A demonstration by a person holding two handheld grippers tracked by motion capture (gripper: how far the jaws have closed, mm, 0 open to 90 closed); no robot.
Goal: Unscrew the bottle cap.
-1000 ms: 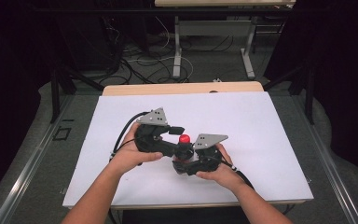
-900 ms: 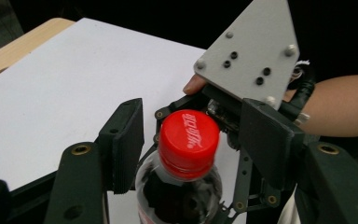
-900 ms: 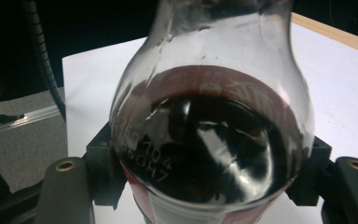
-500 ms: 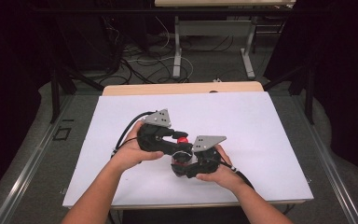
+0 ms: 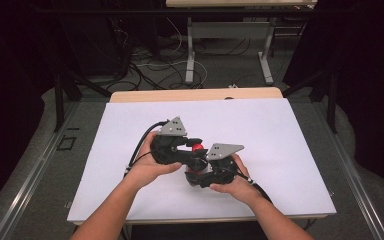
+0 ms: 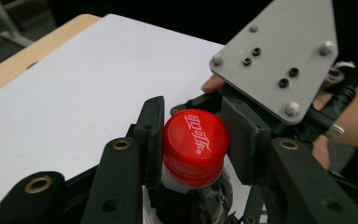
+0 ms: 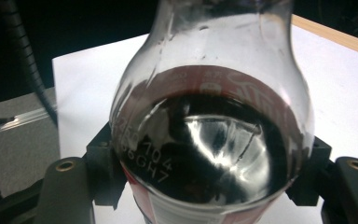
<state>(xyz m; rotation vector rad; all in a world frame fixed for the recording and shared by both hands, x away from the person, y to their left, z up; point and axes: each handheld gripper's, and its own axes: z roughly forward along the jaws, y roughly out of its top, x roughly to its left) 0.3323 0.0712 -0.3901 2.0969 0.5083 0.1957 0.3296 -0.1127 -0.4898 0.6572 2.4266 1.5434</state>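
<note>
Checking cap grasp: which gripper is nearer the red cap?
Left. The left gripper is shut on the cap; the right gripper grips the bottle lower, on its body.
</note>
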